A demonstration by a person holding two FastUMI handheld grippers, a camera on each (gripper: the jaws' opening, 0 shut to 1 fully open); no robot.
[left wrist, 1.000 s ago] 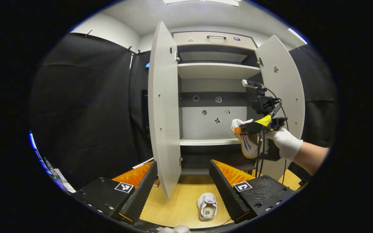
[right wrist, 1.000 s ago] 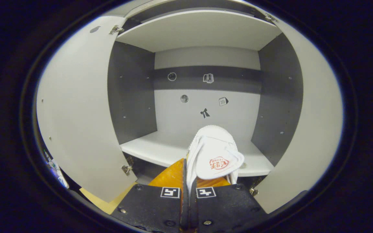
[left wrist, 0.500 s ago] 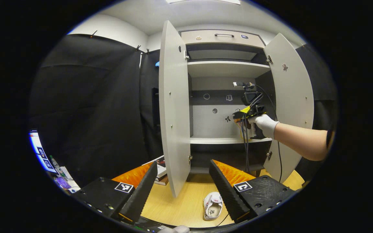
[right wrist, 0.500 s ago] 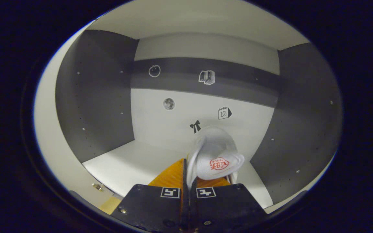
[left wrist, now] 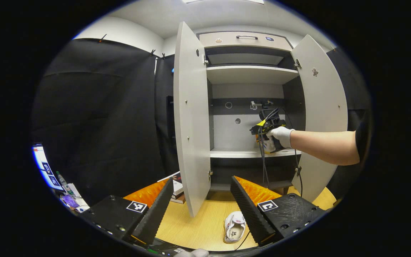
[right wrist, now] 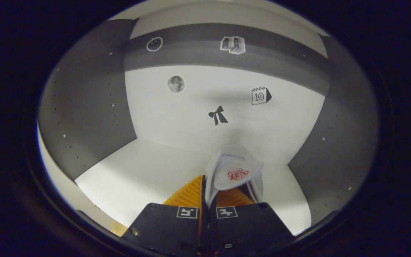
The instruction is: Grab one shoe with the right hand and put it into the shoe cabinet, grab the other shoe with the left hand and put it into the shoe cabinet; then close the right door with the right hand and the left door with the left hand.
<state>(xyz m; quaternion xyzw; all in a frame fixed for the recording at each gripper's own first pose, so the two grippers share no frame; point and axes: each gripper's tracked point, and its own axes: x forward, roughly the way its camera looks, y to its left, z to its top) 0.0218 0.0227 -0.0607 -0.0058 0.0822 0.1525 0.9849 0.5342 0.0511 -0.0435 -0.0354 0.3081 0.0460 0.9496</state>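
1. The left claw (left wrist: 202,207) carried two wedge-shaped fingers (left wrist: 153,210) with ribbed inner faces, each mounted on a black block bearing a square black-and-white marker and small screws.
2. The right claw (right wrist: 207,194) showed matching marker squares.
3. A white glove (left wrist: 280,134) covered the person's hand, forearm bare, black cables (left wrist: 262,157) dangling below.

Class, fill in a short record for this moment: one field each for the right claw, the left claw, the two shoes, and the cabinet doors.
right claw: shut on first shoe, inside the cabinet above the middle shelf
left claw: open, holding nothing
second shoe: on the wooden floor before the cabinet
left door: open
right door: open
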